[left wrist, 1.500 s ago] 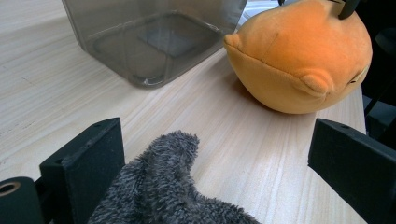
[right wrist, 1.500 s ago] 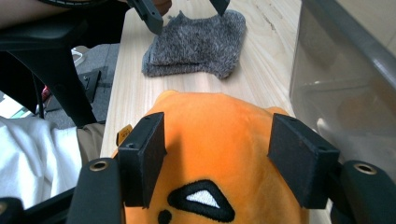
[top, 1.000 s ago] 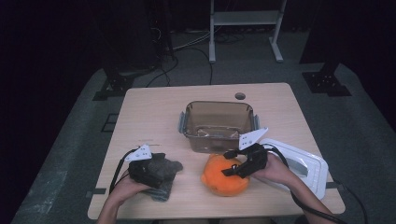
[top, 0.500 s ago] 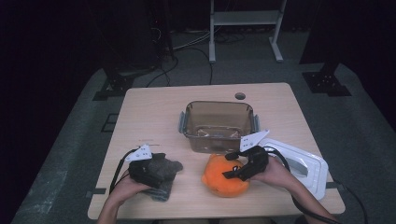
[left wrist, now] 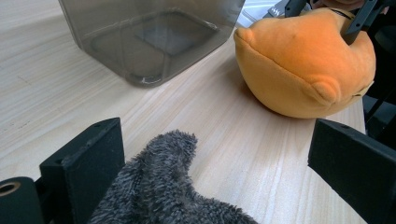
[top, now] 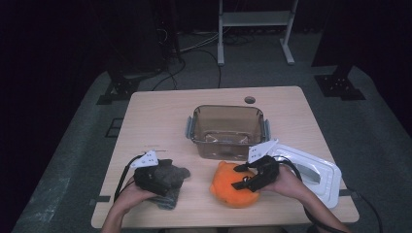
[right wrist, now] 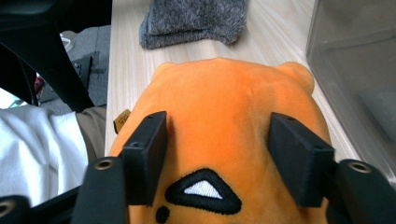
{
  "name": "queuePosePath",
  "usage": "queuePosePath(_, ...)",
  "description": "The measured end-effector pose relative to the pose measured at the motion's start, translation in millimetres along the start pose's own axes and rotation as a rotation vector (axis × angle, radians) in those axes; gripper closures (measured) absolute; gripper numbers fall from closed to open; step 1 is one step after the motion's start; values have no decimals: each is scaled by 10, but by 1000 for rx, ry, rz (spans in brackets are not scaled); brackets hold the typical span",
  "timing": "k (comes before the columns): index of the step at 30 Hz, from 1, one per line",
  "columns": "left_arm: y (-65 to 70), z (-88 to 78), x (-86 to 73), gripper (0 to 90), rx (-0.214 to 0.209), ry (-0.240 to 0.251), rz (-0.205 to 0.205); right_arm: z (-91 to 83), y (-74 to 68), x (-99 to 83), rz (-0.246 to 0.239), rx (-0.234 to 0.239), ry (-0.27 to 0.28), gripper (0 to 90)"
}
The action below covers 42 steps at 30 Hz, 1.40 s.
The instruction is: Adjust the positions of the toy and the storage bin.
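An orange plush toy [top: 224, 188] lies on the table's near edge, right of centre. My right gripper [top: 239, 177] sits on top of it from the right. In the right gripper view the jaws of the gripper [right wrist: 219, 140] have just been closing and now pinch the plush [right wrist: 219, 98] between their pads. A grey fuzzy cloth [top: 171, 175] lies at the near left. My left gripper [left wrist: 219, 154] stands wide open over the cloth [left wrist: 173, 196], pointing toward the plush [left wrist: 299, 65].
A clear brown plastic container [top: 194, 127] stands mid-table just behind the plush, close to both grippers. Its white lid [top: 318, 172] lies at the right edge beside my right hand. The table's far left part [top: 160, 121] is bare wood.
The right gripper's jaws have drawn closer together on the orange plush. The left hand and the grey cloth have stayed where they were.
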<state>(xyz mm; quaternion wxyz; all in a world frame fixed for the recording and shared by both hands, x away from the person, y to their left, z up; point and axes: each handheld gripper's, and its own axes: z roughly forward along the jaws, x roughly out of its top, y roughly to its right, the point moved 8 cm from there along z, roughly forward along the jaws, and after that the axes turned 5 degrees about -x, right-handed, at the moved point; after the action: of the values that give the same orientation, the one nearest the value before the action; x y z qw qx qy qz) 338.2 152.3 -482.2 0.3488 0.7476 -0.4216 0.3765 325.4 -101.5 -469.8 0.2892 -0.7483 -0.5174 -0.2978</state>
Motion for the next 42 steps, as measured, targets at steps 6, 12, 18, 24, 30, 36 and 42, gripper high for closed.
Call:
queuePosePath(6,-1,-5,0,29,1,-1,1,10,-30,-1,-17,-4,4,493)
queuePosePath(12,-2,-6,2,29,2,0,2,5,-57,19,-34,-9,-1,600)
queuePosePath(18,-8,-6,-1,29,3,1,1,-3,-81,60,-38,10,12,671)
queuePosePath(24,-15,-15,-4,29,4,2,-1,-6,-79,108,-41,34,30,697)
queuePosePath(30,-24,-24,-2,29,5,7,-2,-15,-91,159,-45,55,35,712)
queuePosePath(36,-33,-31,-6,29,8,9,-4,-26,-103,187,-50,67,37,725)
queuePosePath(42,-34,-31,-9,29,5,9,-9,-50,-119,225,-61,84,35,734)
